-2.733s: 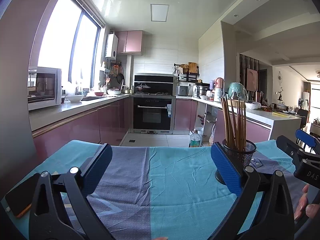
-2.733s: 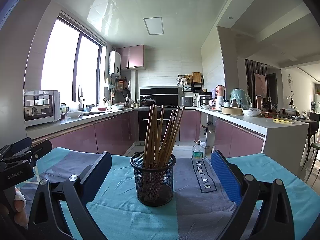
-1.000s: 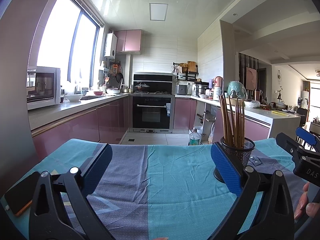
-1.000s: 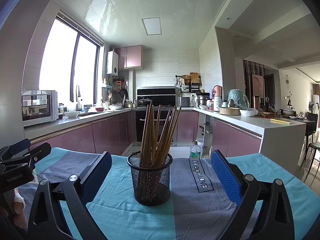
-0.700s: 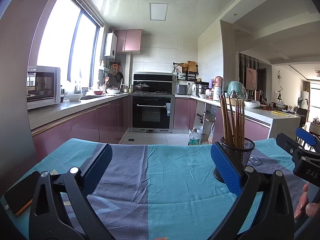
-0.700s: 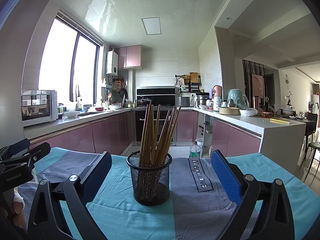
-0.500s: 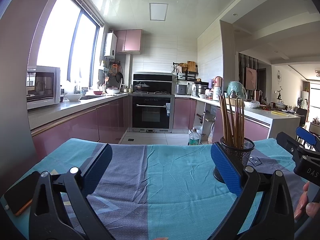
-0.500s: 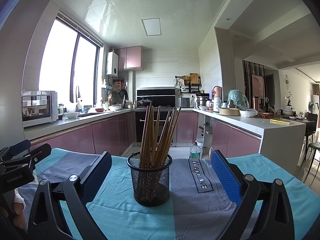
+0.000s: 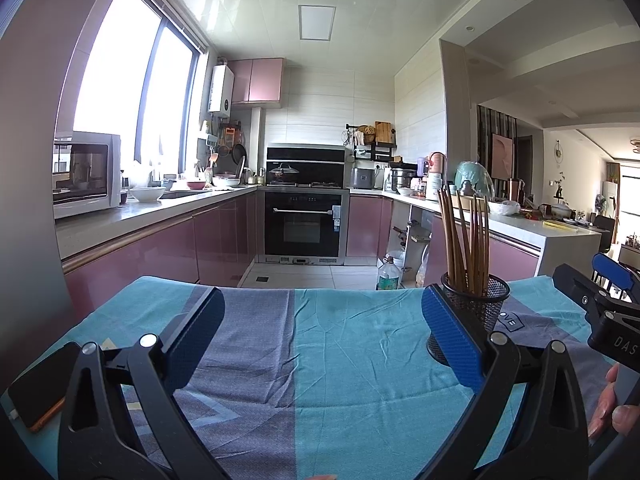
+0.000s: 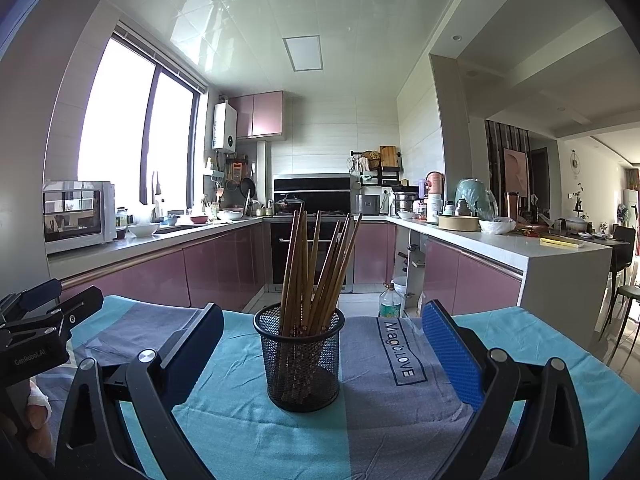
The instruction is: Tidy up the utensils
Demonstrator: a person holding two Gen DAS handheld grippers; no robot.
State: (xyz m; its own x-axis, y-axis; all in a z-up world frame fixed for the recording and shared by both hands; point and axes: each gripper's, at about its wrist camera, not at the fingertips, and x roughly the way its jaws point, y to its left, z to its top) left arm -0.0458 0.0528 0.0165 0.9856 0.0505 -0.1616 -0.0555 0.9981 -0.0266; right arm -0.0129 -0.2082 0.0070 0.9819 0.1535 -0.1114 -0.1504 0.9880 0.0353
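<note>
A black mesh holder (image 10: 301, 360) stands upright on the table's blue and grey cloth (image 10: 384, 364), with several brown chopsticks (image 10: 316, 272) standing in it. My right gripper (image 10: 323, 320) is open, and the holder sits just ahead of it, between the two blue pads. In the left wrist view the same holder (image 9: 480, 300) stands at the right, partly behind the right pad (image 9: 452, 338). My left gripper (image 9: 320, 320) is open over bare cloth (image 9: 340, 344), with nothing between its fingers.
A phone (image 9: 38, 386) lies at the cloth's left edge. The right gripper's body and a hand (image 9: 612, 404) show at the right of the left wrist view. Beyond the table lie kitchen counters (image 10: 160, 240), an oven (image 9: 304, 228) and a water bottle (image 10: 390, 302) on the floor.
Almost nothing has moved; the right wrist view has shifted slightly, so the holder sits a touch lower and nearer. Both grippers stay open.
</note>
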